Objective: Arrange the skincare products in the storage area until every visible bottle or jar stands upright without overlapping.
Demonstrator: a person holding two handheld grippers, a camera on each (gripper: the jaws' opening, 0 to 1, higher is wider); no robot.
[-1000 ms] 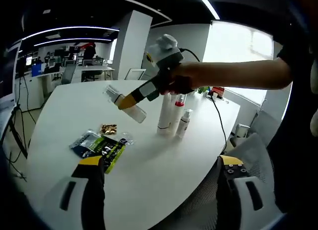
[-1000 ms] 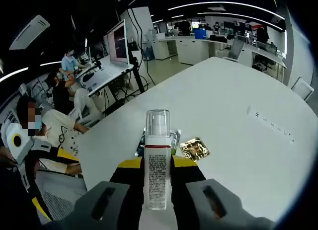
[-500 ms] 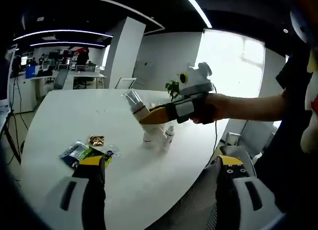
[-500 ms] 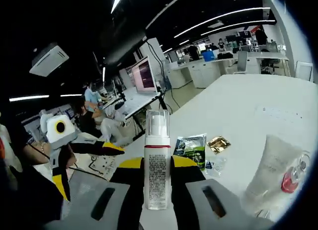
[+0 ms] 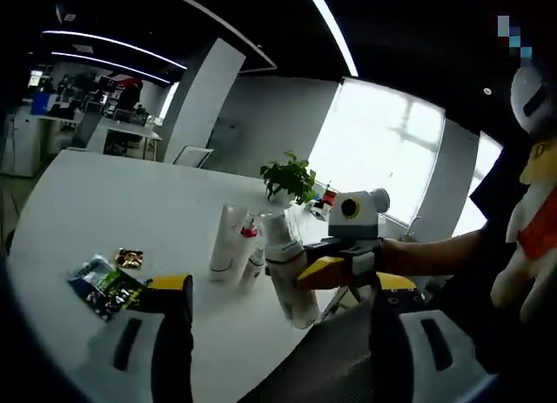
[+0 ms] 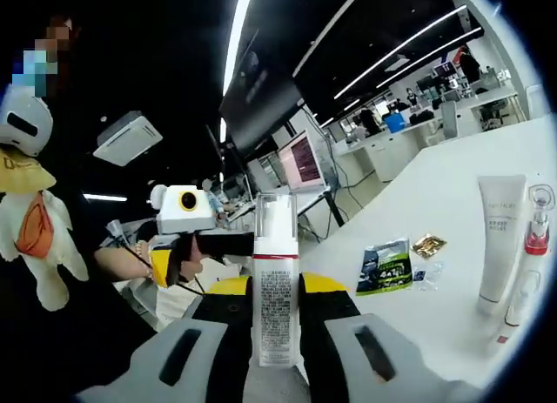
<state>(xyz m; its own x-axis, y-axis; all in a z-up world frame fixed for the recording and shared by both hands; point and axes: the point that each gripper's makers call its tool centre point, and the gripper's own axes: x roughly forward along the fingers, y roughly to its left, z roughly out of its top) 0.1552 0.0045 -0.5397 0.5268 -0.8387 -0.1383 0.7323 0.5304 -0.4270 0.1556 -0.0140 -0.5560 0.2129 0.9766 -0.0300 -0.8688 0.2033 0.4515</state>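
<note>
My right gripper (image 6: 276, 285) is shut on a white pump bottle with a clear cap (image 6: 275, 281), held upright along its jaws. In the left gripper view that bottle (image 5: 285, 272) hangs slightly tilted by the table's near edge, with the right gripper (image 5: 335, 265) coming in from the right. Behind it stand a white tube (image 5: 224, 242), a red-capped bottle (image 5: 244, 246) and a small bottle (image 5: 255, 265). The tube (image 6: 498, 238) and red-capped bottle (image 6: 531, 246) also stand at the right. My left gripper (image 5: 285, 283) is open and holds nothing; it (image 6: 174, 259) appears at the left.
A green sachet (image 5: 109, 285) and a gold sachet (image 5: 130, 258) lie flat on the white table (image 5: 96, 203); the same green sachet (image 6: 383, 265) and gold sachet (image 6: 428, 245) appear in the right gripper view. A potted plant (image 5: 287, 177) stands at the far edge. Office desks and people fill the background.
The right gripper carried the bottle from above the table, left of the standing group, to the near edge on their right, turning it from tilted to nearly upright. Both cameras swung.
</note>
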